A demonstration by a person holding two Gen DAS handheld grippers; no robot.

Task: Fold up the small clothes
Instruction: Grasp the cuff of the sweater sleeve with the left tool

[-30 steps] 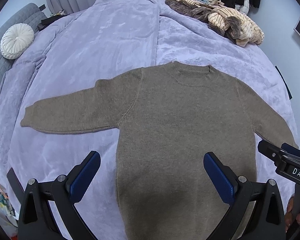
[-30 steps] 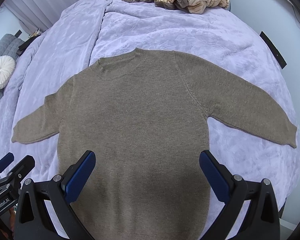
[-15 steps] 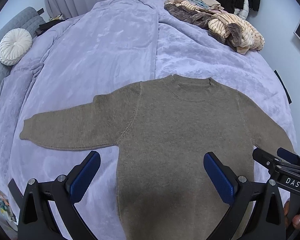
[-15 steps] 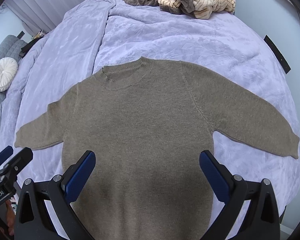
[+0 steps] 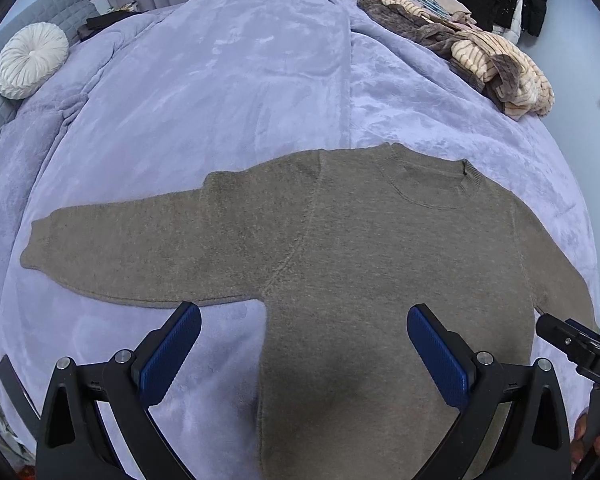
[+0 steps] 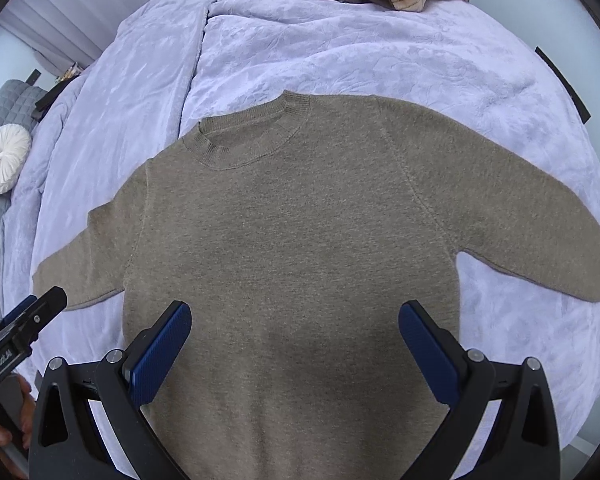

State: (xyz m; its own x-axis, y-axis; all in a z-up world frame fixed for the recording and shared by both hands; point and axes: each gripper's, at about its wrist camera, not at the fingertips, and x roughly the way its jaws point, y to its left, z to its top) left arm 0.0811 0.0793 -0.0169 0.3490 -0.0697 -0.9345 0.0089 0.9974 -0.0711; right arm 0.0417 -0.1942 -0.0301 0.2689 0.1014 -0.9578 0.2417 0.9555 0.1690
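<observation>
Both tools are released and grasp nothing. The left hand-held gripper [image 5: 304, 354] hovers with its blue pads spread wide over the sweater's [image 5: 360, 264] lower left side, and the right hand-held gripper [image 6: 295, 352] hovers likewise over the lower middle of the body.

Location: the sweater lies flat, front or back side up (I cannot tell which from the knit), on the purple blanket [image 5: 236, 92] covering the bed. It sits directly ahead of and beneath both grippers, well short of the pile of clothes [image 5: 480, 56] at the far edge ahead and to the right.

Orientation: the collar [image 6: 248, 136] points away from the grippers and the hem lies nearest them, below the frame. The body's long axis runs from near to far. The left sleeve [image 5: 132, 248] extends out to the left and the right sleeve [image 6: 532, 220] out to the right, so the widest span runs crosswise.

Risks, as a judgement:
- A pinch on the top layer only would lift one ply and leave the fold lopsided; thick knit makes this likely.
- The plush blanket may be caught in the pads along with a sleeve cuff, dragging the bedding.
- Uneven pulls by the two grippers would skew the body off its axis and crease the shoulders.
- The hem is out of view, so its lie is unconfirmed.
</observation>
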